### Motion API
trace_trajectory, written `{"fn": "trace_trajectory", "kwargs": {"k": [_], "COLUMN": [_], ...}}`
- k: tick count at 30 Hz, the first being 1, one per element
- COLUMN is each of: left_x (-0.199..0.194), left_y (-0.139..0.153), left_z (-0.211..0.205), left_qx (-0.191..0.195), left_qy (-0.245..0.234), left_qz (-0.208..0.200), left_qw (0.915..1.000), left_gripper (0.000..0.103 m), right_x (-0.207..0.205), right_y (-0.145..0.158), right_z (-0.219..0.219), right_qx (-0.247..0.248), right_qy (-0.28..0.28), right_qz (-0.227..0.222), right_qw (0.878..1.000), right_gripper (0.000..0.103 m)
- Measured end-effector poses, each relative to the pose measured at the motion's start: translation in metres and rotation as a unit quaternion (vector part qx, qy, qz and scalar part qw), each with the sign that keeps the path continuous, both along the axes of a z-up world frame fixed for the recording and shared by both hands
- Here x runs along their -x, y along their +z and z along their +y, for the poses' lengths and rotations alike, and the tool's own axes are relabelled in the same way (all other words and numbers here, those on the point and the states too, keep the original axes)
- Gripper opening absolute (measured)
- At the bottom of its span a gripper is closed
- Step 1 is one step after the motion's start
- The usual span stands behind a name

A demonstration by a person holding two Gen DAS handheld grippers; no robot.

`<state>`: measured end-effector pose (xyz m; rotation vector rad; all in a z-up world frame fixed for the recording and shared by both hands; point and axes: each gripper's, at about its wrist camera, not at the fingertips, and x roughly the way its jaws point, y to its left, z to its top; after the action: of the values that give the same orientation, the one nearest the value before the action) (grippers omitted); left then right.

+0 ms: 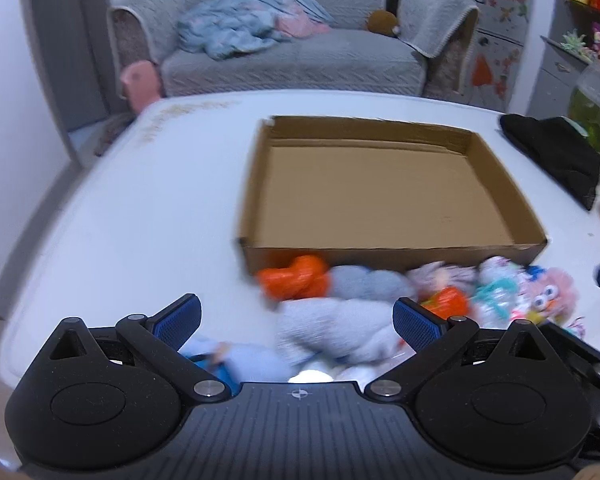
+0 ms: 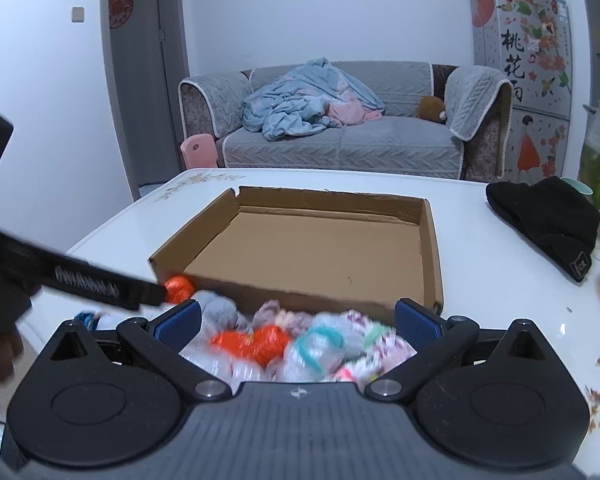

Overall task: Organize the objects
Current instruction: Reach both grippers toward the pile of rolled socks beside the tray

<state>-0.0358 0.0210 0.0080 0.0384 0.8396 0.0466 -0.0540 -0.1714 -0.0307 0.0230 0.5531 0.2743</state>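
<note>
Left tongs and right tongs are both seen spread wide apart, nothing clamped. Just beyond them, a blurred heap of small soft items, orange, grey, teal and pink, is found on the white tabletop, lying against the near wall of the shallow brown cardboard box. Nothing is seen inside the box. A black knitted cap is noted further right. A grey sofa stands beyond.

Between my blue textured pads lies a pale grey fluffy bundle; beyond them sit an orange crinkled bundle, a plain brown cardboard box and a black knitted hat.
</note>
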Motion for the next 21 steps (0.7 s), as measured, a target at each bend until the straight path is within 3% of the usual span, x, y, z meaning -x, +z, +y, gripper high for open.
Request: {"fn": "trace_trajectory", "kwargs": {"k": [5, 11, 21], "left_x": [0.028, 0.031, 0.019], "left_y": [-0.014, -0.04, -0.062], "left_z": [0.042, 0.061, 0.049], "left_qx": [-0.028, -0.011, 0.008], "left_qy": [0.056, 0.082, 0.025], "left_qz": [0.002, 0.03, 0.03], "left_qw": [0.998, 0.9961, 0.9992], "left_gripper": [0.102, 0.102, 0.102], "right_x": [0.039, 0.041, 0.036], "right_y": [-0.03, -0.056, -0.073], "right_z": [0.001, 0.003, -0.002], "right_qx": [0.004, 0.002, 0.025], "right_qy": [0.011, 0.0, -0.03], "right_qz": [-0.003, 0.02, 0.017], "right_qw": [1.0, 1.0, 0.999], "right_gripper": [0.103, 0.103, 0.103]}}
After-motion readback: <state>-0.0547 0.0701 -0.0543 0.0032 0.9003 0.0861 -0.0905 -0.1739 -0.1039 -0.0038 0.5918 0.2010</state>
